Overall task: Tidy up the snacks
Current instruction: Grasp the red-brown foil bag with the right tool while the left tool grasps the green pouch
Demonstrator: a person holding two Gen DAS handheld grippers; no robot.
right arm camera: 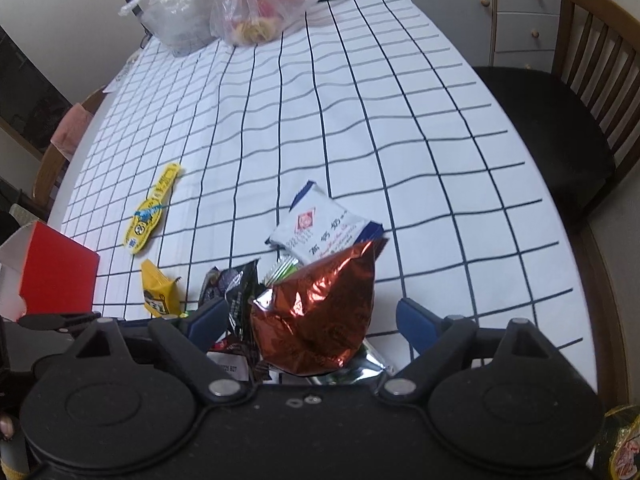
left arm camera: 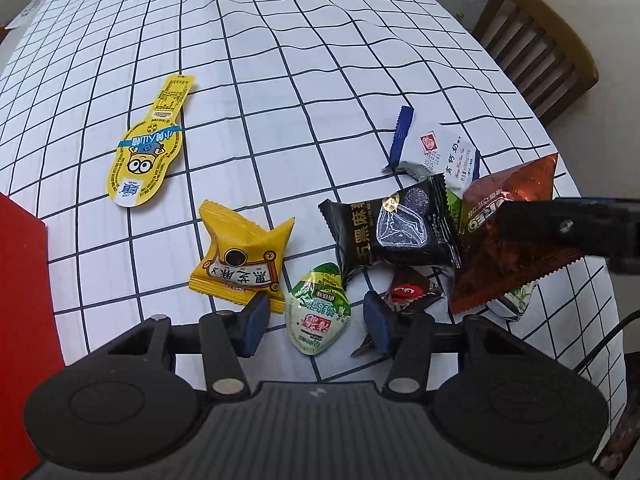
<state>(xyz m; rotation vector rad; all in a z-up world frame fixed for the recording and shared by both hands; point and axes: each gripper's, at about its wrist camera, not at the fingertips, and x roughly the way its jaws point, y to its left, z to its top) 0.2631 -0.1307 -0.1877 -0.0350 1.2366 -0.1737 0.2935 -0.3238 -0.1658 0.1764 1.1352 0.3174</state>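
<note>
on the checked tablecloth [left arm camera: 280,80] the snacks lie scattered, unsorted. left gripper [left arm camera: 316,320] spread around a green jelly cup [left arm camera: 318,312]; right gripper [right arm camera: 308,320] spread around the copper packet [right arm camera: 316,316]. red box [right arm camera: 56,276] waits left.

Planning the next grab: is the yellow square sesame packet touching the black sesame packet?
Apart. The left wrist view shows bare tablecloth between the yellow square packet and black packet.

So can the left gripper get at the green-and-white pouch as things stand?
Probably yes. The left gripper is open, and the green-and-white pouch lies flat between its fingers, uncovered. The black sesame packet sits just beyond it.
</note>
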